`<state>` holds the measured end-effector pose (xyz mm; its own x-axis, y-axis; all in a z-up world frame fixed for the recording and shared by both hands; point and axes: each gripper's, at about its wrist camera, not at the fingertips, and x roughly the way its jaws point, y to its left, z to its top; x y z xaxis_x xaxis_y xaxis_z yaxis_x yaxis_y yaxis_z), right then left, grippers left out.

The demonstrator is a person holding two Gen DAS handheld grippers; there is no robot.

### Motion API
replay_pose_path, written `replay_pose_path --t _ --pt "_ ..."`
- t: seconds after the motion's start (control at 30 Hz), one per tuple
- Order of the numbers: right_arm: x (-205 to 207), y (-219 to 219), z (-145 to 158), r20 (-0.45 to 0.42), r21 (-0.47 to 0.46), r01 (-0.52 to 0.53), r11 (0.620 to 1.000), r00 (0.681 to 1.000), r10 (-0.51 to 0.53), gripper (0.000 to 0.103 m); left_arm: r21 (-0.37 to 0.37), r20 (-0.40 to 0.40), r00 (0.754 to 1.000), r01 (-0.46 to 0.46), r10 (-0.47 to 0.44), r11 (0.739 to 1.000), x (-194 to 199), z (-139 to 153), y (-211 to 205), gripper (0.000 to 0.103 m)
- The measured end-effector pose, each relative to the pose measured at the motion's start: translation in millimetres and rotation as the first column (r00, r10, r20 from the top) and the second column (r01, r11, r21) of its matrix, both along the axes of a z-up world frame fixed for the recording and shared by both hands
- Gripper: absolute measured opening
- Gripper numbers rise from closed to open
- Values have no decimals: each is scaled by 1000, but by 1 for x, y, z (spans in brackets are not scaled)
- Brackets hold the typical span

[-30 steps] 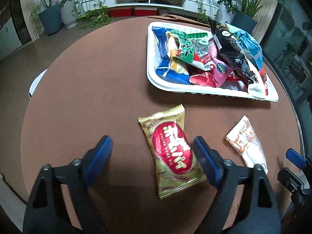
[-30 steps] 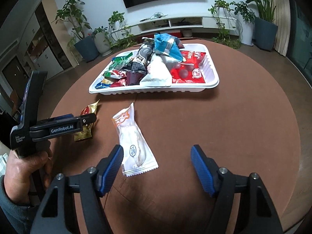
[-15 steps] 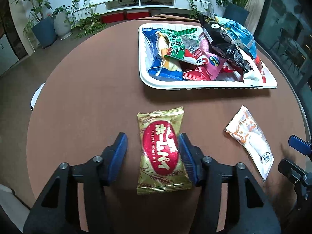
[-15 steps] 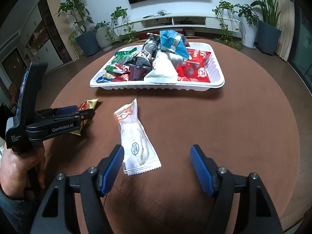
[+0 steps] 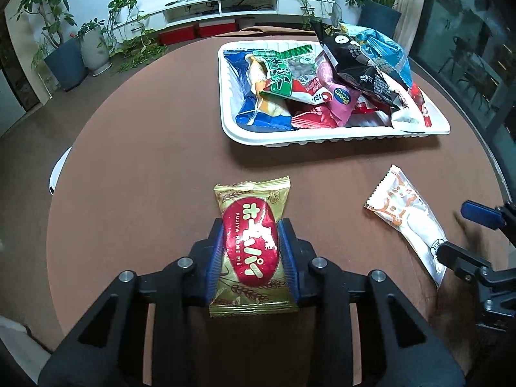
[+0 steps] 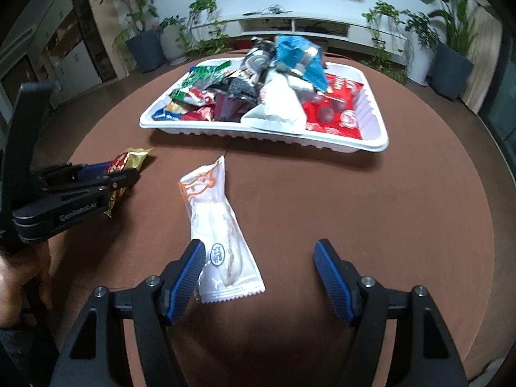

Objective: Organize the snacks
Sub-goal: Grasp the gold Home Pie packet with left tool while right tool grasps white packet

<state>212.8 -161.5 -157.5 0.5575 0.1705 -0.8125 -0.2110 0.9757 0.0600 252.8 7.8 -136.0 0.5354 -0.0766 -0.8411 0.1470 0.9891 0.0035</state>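
Observation:
My left gripper point(image 5: 251, 232) is shut on a gold snack packet with a red oval label point(image 5: 251, 245), its blue pads pressing both long sides; the packet also shows in the right wrist view point(image 6: 124, 167). A white packet with orange print point(image 6: 219, 229) lies on the brown round table point(image 6: 354, 209), also in the left wrist view point(image 5: 406, 216). My right gripper point(image 6: 259, 254) is open, its left pad beside that white packet's near end. A white tray point(image 5: 322, 137) piled with several snack packets sits at the back; it also shows in the right wrist view point(image 6: 258, 133).
The table edge point(image 5: 64, 193) curves close on the left. Potted plants point(image 6: 142, 32) and a low white TV shelf point(image 6: 306, 22) stand beyond the table. A hand point(image 6: 19, 274) holds the left gripper's handle at the lower left.
My left gripper has closed its jaws onto the gold packet. My right gripper has moved forward, so the white packet's near end now lies by its left pad.

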Motion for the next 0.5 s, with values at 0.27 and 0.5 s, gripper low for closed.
replay_pose_path --t 0.27,0.5 --pt "19 20 -5 -2 -105 -65 992 998 65 74 -9 9 1000 3 -3 1000 -6 1 4 30" --pt "22 28 -1 -9 -127 -99 987 995 99 73 -16 11 1000 4 -4 1000 -9 1 5 30"
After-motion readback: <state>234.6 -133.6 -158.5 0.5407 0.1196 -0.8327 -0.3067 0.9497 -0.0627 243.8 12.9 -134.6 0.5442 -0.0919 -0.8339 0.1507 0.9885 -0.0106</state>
